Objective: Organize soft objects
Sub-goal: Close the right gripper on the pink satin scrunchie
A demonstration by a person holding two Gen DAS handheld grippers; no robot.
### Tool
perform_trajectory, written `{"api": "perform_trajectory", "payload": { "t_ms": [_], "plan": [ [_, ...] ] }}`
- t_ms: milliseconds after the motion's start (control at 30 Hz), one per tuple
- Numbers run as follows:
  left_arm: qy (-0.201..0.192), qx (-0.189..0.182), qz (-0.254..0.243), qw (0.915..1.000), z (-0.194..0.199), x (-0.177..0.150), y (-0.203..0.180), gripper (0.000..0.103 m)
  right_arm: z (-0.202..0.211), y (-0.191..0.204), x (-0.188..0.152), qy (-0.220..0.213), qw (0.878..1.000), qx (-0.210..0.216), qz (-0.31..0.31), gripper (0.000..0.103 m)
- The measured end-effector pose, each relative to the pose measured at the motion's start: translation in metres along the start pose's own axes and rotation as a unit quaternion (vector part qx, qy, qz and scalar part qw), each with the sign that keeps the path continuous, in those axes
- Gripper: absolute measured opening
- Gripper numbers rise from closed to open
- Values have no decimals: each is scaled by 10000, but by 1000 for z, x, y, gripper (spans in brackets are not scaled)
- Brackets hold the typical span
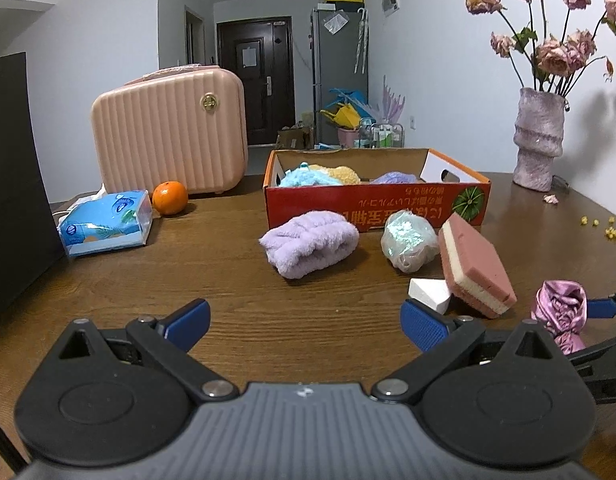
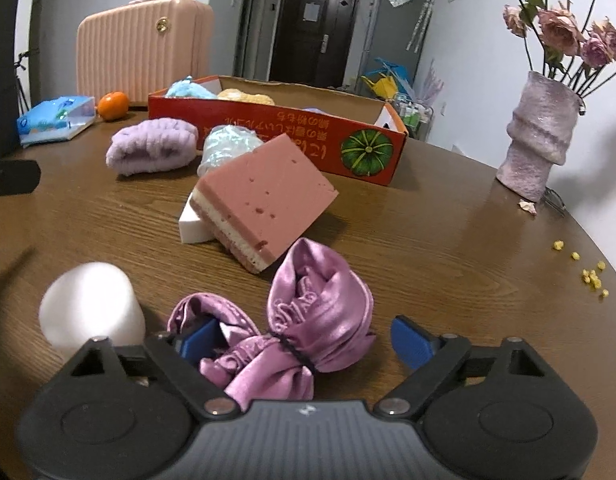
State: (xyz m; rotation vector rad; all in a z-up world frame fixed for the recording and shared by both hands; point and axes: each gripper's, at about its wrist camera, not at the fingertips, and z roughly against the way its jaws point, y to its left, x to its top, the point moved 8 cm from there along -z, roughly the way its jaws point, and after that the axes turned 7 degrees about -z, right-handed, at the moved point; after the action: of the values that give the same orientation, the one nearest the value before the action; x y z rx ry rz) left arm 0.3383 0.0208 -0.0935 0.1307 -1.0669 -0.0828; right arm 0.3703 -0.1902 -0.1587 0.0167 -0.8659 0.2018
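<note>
Right wrist view: right tool (image 2: 306,342) apart, straddling the satin pouch (image 2: 308,320); best pinch at its tied neck, then carry toward the box (image 2: 268,136) at 12 o'clock.

Round wooden table (image 1: 236,280) bearing suitcase (image 1: 170,136), tissue pack (image 1: 106,222), orange (image 1: 170,198), red box (image 1: 371,200), lilac towel (image 1: 309,246), sponge (image 1: 475,264), satin pouch (image 2: 308,320), vase (image 1: 537,140).

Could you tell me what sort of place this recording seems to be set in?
Most likely a lived-in apartment: a dark entrance door and a grey fridge stand beyond the wooden table, which bears a vase of dried roses and a pink vanity suitcase.
</note>
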Motion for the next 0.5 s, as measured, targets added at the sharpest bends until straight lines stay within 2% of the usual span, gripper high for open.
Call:
{"api": "perform_trajectory", "payload": {
  "t_ms": [100,300,367,500],
  "plan": [
    [34,42,-25,10000,-2,-2,-1,103,-2,0,1,-110,9999,88,46,81],
    [69,98,-88,9999,-4,-4,-4,103,-2,0,1,-213,9996,163,-8,79],
    [65,110,-98,9999,-4,-4,-4,103,-2,-1,1,-204,9996,198,-64,76],
    [55,145,-127,9998,-3,-4,-6,103,1,3,-1,-227,9989,396,-70,50]
  ]
}}
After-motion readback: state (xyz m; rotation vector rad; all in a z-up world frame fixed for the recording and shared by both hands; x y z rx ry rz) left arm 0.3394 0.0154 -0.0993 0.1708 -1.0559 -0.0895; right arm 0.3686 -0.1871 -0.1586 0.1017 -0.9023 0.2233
